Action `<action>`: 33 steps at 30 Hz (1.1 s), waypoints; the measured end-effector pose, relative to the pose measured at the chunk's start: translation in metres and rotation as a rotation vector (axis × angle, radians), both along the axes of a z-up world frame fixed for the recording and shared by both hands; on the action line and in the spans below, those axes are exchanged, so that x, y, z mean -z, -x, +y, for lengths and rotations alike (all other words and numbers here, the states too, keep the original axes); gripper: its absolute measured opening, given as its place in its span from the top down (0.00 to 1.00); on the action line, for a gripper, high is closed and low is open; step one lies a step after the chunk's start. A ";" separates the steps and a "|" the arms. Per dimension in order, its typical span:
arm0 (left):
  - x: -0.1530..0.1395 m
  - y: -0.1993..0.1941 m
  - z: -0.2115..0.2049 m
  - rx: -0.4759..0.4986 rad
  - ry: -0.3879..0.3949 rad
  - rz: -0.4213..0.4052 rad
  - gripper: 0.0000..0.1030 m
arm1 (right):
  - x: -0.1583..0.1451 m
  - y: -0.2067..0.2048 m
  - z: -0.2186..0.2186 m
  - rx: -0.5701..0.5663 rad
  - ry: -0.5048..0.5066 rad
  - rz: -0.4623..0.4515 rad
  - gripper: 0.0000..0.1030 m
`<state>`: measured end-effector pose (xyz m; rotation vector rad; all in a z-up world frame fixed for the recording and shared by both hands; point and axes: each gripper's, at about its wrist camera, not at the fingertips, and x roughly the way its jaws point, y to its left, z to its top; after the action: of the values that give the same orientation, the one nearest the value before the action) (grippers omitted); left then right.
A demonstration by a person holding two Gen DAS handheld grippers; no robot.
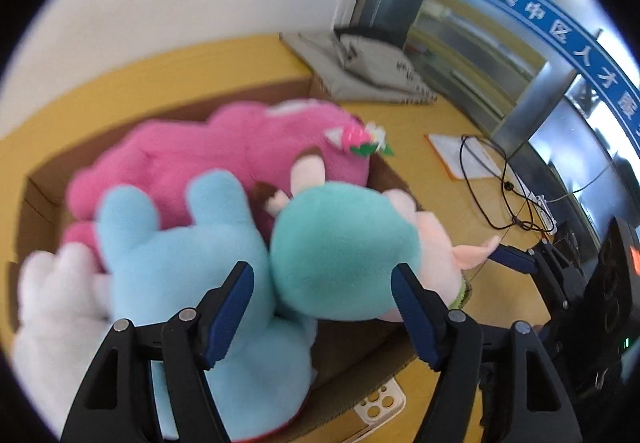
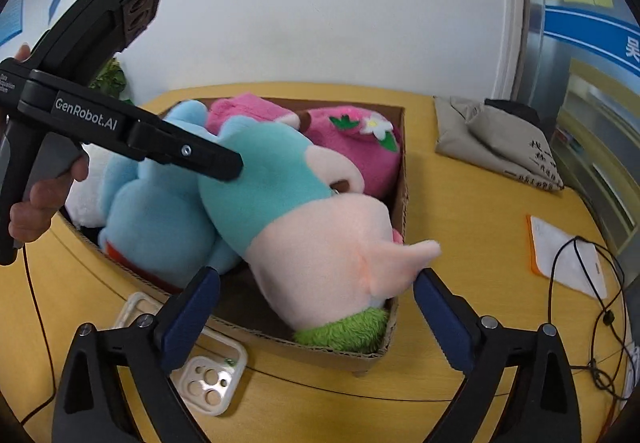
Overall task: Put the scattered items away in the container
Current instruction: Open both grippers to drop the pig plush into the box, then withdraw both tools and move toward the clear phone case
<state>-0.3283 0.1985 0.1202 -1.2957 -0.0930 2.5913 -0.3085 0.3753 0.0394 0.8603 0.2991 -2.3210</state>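
From the left wrist we look down on the cardboard box [image 1: 44, 183], packed with a pink plush [image 1: 224, 155], a light blue plush [image 1: 176, 267] and a teal-and-peach plush [image 1: 344, 247] that lies half over the box's near corner. Our left gripper [image 1: 324, 307] has its jaws apart, and the pads sit to either side of the seam between the blue and teal toys without pinching either, so it holds nothing. The blue banner on the glass carries white characters, too blurred for us to read with confidence. From the right wrist, our right gripper [image 2: 316, 311] stands wide open, its pads flanking the peach snout and green fringe of the teal-and-peach plush [image 2: 320, 239] with no contact we can see. The left tool crosses the upper left, held by a hand [image 2: 36, 199], and its body reads "GenRobot.AI". A clear phone case [image 2: 200, 375] lies on the yellow table [image 2: 460, 283] just outside the box. We judge the plush light, soft and squashy, unlikely to slip or break. The thick peach middle offers the best hold, since the thin ear would only stretch.
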 end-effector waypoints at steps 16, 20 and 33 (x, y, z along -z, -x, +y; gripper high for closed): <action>0.068 -0.104 -0.114 -0.254 -0.058 -0.094 0.30 | 0.031 0.002 -0.062 0.288 -0.144 -0.026 0.00; 0.073 -0.111 -0.112 -0.248 -0.060 -0.073 0.31 | 0.039 0.003 -0.057 0.272 -0.142 -0.075 0.00; 0.055 -0.150 -0.090 -0.282 0.001 -0.006 0.30 | 0.036 -0.044 -0.025 0.284 -0.137 -0.046 0.00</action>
<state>-0.1783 0.1088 0.0652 -1.3793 -0.2958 2.8185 -0.2648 0.3504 0.0038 1.0820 0.3381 -2.5603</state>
